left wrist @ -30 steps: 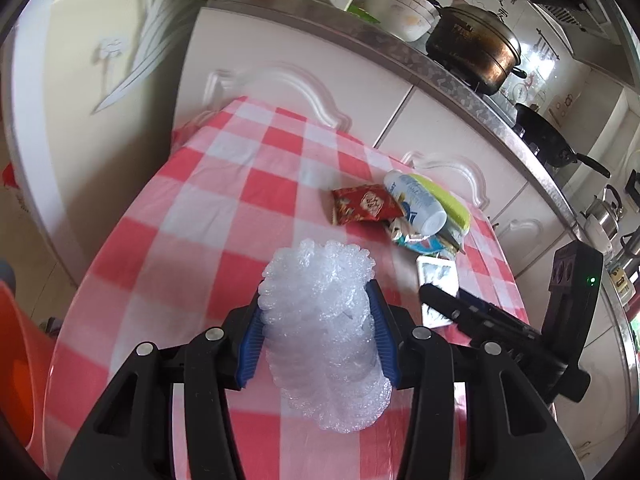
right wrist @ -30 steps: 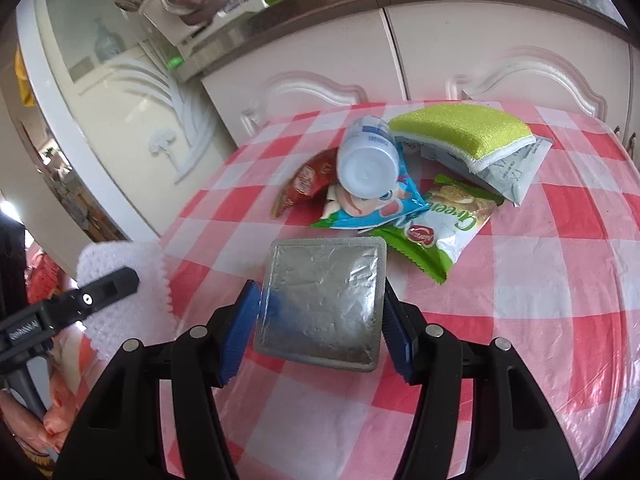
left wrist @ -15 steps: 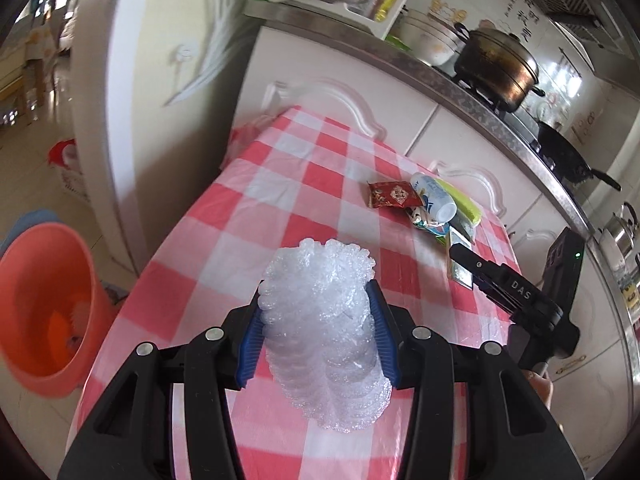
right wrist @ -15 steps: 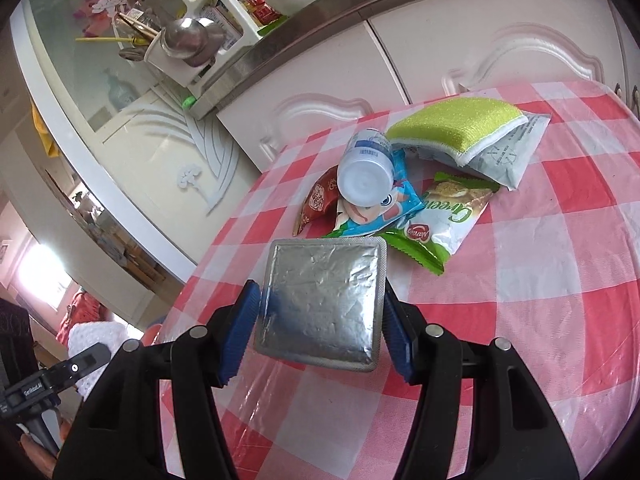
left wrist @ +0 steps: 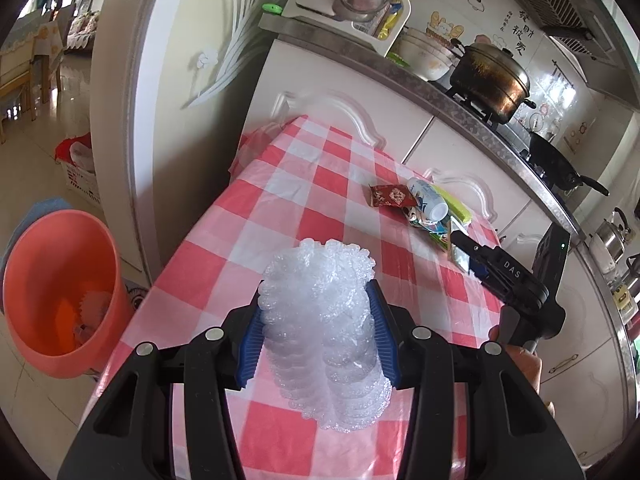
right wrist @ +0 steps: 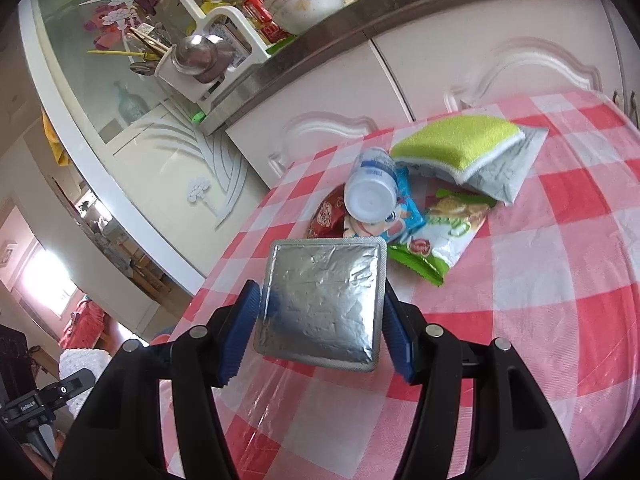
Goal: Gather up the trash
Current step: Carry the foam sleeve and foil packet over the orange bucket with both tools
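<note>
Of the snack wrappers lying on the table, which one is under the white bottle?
The blue wrapper: the white bottle lies on it, while the green wrapper and red wrapper lie beside.

Both wrist cams close, angled down over checked table (left wrist: pixel 320 184); shared: wrapper pile (right wrist: pixel 400 220)

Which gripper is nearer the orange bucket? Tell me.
Left. The left gripper sits at the table's near edge, above the orange bucket; the right gripper is farther in, toward the wrappers.

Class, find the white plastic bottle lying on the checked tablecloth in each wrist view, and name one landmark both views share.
Left wrist: white plastic bottle, right of centre, lying on wrappers.
Right wrist: centre, its base facing the camera.
Shared landmark: green sponge, right beside it.
</note>
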`<state>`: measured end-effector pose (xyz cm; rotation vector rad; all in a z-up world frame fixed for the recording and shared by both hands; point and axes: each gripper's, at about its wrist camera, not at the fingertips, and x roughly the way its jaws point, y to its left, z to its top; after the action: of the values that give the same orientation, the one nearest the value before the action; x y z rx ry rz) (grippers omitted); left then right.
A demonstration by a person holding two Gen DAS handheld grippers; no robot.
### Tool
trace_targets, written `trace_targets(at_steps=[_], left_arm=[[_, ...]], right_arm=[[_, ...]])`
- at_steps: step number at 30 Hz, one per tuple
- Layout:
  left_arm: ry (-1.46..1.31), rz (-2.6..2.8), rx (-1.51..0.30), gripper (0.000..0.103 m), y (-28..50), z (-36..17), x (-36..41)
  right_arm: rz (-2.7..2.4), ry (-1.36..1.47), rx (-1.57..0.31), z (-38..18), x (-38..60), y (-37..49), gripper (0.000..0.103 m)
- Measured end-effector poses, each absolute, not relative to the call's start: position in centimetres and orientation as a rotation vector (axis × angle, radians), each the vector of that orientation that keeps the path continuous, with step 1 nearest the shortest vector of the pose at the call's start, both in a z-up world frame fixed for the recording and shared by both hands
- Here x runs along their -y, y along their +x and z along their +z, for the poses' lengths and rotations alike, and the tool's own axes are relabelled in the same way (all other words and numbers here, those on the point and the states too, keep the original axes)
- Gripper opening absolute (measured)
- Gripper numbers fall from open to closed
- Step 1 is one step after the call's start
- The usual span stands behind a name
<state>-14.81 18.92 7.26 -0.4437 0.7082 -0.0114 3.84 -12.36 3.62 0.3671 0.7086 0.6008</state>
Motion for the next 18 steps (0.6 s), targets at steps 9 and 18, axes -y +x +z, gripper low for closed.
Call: trace_targets(at_steps=[9,18], left_arm=[[-0.464,0.016,-0.665,0.049,-17.7,7.0,-22.9],[-0.534,0.051,-0.664,0.049,-19.7,5.5,-26.9]], right_arm=[[0.605,0.299,-0.659,6.5,10.0,2.7,0.06],[0.626,0.255,-0.728,6.5,6.9,0.5,0.06]])
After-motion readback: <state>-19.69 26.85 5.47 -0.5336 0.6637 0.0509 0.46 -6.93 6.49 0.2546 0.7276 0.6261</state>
